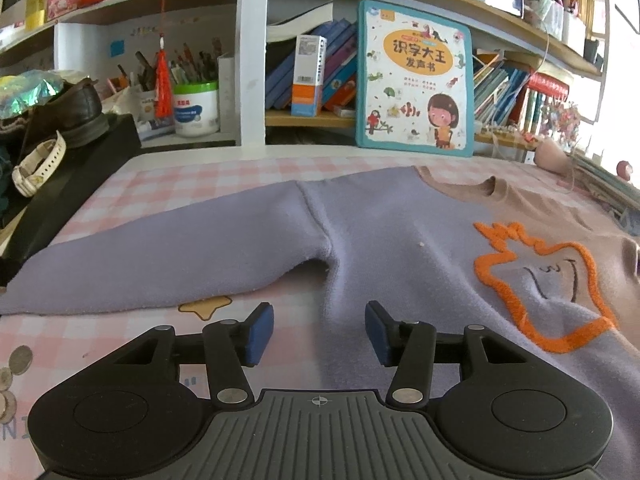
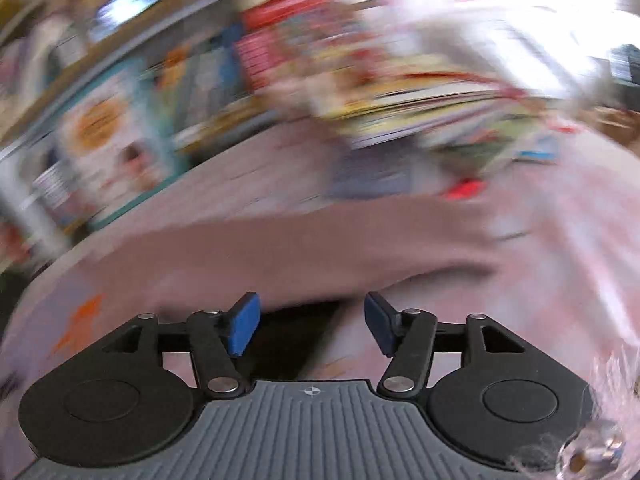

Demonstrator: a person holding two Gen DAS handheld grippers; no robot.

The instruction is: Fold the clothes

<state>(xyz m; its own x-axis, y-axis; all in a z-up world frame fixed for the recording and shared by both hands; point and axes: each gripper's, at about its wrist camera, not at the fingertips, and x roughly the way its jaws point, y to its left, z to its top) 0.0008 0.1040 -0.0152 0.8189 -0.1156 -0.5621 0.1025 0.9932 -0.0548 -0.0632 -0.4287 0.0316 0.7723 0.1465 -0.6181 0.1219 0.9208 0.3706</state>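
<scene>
sweatshirt (image 1: 400, 240) lies flat on the checked desk (image 1: 180, 184), sleeves spread; left gripper (image 1: 319, 332) and right gripper (image 2: 311, 322) both have fingers apart, empty; best to pinch each sleeve near its cuff, then fold inward evenly.

L gripper (image 1: 319, 332) jaws apart, empty, over lilac sweater (image 1: 380, 232) hem.

Garment: a sweatshirt (image 1: 392, 232), lavender on its left half, dusty pink on the right.
Motif: orange fuzzy outline with a small drawn face, on the chest.
Pose: spread flat, front up, neckline at the far side.
Left sleeve: lavender, stretched out to the left and near.
Right sleeve (image 2: 320, 244): pink, stretched out sideways; blurred.
Place: on the pink checked cloth.
</scene>
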